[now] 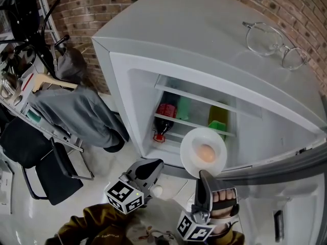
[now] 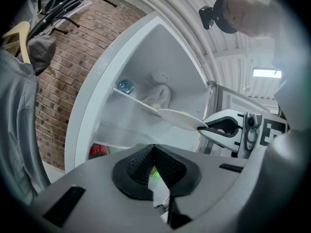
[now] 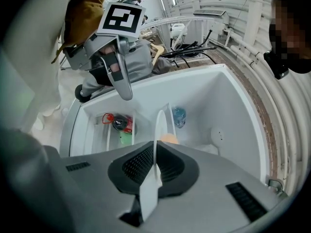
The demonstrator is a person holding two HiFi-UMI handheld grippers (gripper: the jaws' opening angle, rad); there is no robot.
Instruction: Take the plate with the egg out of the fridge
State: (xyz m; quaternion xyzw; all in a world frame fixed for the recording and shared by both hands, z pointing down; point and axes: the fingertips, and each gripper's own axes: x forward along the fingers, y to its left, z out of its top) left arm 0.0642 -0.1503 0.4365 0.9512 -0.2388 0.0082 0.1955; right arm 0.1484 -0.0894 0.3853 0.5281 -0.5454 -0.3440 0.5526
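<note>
Well, my right gripper (image 1: pixel 203 175) pinches the rim of the round white plate (image 1: pixel 192 145) just in front of the open white fridge (image 1: pixel 194 29). Its loose tan egg (image 1: pixel 206 152) could roll, so I'd hold it level. My left gripper (image 1: pixel 152 166) is closed, empty.

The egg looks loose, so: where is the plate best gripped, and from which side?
Pinch the plate at its near rim, from the open front of the fridge, as the right gripper does: that rim is thin and bare, and the egg sits mid-plate, clear of the jaws.
</note>
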